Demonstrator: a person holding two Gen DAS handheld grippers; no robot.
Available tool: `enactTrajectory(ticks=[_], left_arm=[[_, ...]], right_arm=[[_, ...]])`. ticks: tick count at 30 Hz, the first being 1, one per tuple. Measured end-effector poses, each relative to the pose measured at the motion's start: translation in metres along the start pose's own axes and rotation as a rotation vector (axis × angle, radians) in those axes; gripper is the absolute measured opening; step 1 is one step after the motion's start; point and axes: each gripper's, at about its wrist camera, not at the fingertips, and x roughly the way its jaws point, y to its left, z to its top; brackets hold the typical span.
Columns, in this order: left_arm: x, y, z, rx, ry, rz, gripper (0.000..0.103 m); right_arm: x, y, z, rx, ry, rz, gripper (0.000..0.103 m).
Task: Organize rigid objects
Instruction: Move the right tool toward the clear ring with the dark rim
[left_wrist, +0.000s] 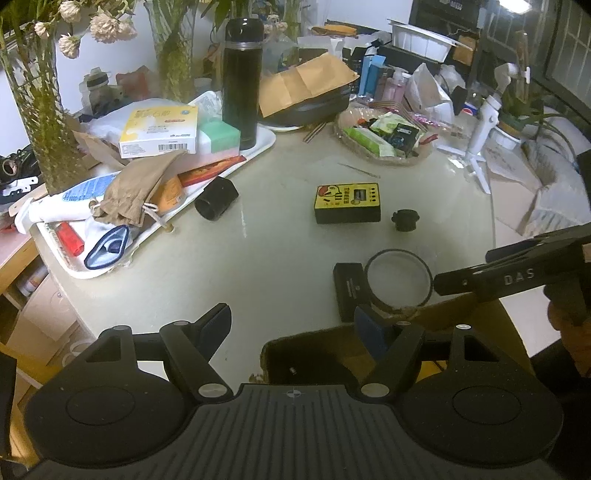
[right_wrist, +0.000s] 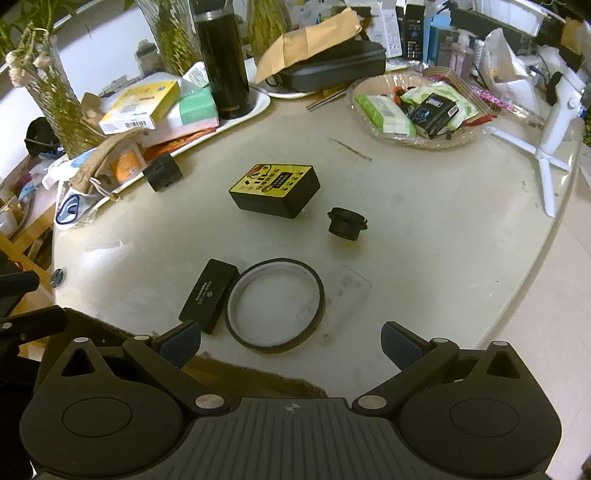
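Left wrist view: pale, glossy round bench, scuffed and reflecting room light. Left tool with jaws apart, nothing between the pads, poised over the near edge above a brown box. Right tool entering from the right, lettered "DAS" on its arm. On the open surface: yellow-topped black box with a cartoon face and unreadable print, small black lens-like part just beside it to the right, black tape ring near the edge, flat black case touching the ring's left side, black cylinder next to a white tray. Tray crowded: tall black flask, yellow-and-white carton with a barcode, tan drawstring pouch. Behind: glass vases of stems, a shallow bowl of packets, a white tripod stand, white wall.

Right wrist view: same bench, pale floor past its right edge. Right tool spread wide and empty, hovering just before the tape ring. Flat black case against the ring's left, faint white lettering too small to read. Clear flat piece under the ring's right side. Yellow-topped box in mid-bench, lens-like part to its right, apart.
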Motion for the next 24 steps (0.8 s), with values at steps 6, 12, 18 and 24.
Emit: enactTrajectory(ticks=[6,12,18,24], left_arm=[[0.005,0.002,0.001,-0.014,-0.015,-0.015,0.073],[0.007,0.006,0.0,-0.039,-0.033,-0.035,0.073],[0.009,0.011,0.0,-0.061,-0.032,-0.037,0.073],[0.009,0.013,0.0,-0.07,-0.031,-0.036,0.073]], right_arm=[[0.021,0.002,0.012,-0.016,0.054,-0.001,0.103],[0.047,0.008,0.026,-0.038,0.132,-0.008,0.103],[0.073,0.02,0.034,-0.089,0.215,-0.031,0.103],[0.091,0.031,0.035,-0.145,0.276,-0.077,0.103]])
